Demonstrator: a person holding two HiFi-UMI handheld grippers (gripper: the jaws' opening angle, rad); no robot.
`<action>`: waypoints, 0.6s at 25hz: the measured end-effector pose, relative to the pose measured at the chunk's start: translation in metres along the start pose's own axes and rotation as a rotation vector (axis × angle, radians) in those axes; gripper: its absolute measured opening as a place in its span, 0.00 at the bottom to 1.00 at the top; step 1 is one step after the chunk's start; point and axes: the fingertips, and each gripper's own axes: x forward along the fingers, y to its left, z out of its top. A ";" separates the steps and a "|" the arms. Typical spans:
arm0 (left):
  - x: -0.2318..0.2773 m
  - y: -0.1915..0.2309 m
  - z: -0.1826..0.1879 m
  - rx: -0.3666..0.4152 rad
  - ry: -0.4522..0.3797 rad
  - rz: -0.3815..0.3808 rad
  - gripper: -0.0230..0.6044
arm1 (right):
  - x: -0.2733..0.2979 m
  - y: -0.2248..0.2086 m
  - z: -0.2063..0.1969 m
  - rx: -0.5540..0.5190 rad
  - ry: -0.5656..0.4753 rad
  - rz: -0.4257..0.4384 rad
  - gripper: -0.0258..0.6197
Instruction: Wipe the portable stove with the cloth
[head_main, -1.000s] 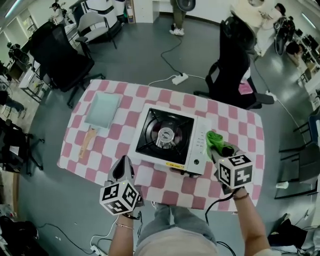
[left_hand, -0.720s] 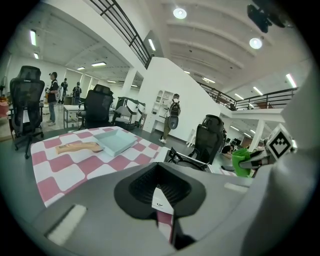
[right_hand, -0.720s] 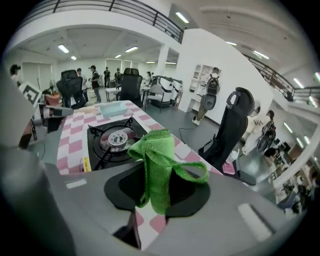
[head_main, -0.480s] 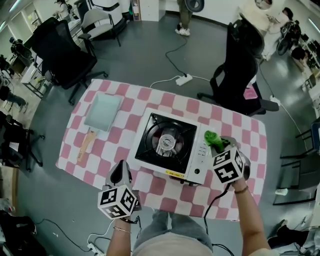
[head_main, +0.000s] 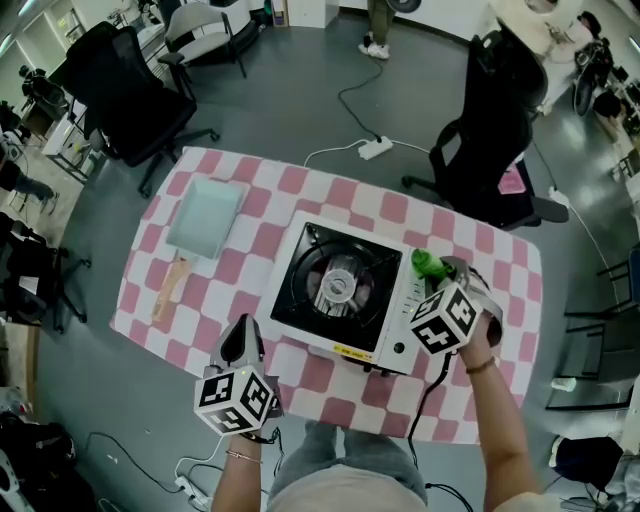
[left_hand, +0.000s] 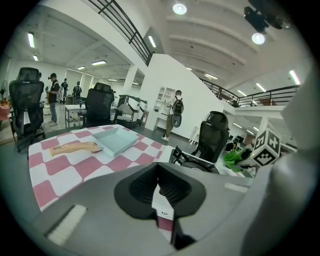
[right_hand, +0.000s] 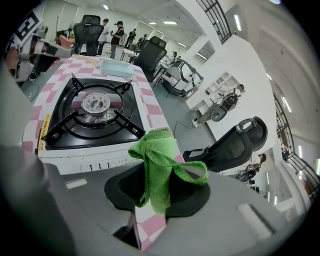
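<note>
Right gripper (head_main: 441, 276), closed on a green cloth (head_main: 428, 265). In the right gripper view the two jaws pinch the cloth (right_hand: 157, 167) at its middle, so that one fold stands up above the gripper (right_hand: 157, 189) and a loop falls to the side. The cloth sits at the right edge of the stove (head_main: 340, 288), beside the white control strip; contact with the stove cannot be judged.

Left gripper (head_main: 241, 342), jaws brought together with nothing between them, as the left gripper view shows (left_hand: 161, 186). It is held low over the near edge of the table (head_main: 150, 295), just beside the stove's near-left corner and apart from it.

The stove is a white single-burner unit with a black top and a black pan support round a central burner (right_hand: 95, 106); it also appears at the middle right of the left gripper view (left_hand: 192, 159). It stands near the middle of the table, which has a pink-and-white checked cover.

A pale teal tray (head_main: 205, 217) lies at the far left of the table, with a wooden piece (head_main: 172, 285) just in front of it. Black office chairs (head_main: 130, 95) stand on the grey floor beyond the table.
</note>
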 end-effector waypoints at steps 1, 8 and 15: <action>0.001 -0.001 0.001 0.002 0.000 0.000 0.04 | 0.003 0.000 0.000 -0.009 0.006 0.002 0.20; 0.009 0.000 0.004 -0.003 0.002 0.019 0.04 | 0.019 -0.003 0.001 -0.050 0.030 0.004 0.20; 0.013 -0.001 -0.003 -0.021 0.010 0.033 0.04 | 0.032 -0.004 0.002 -0.116 0.060 0.008 0.20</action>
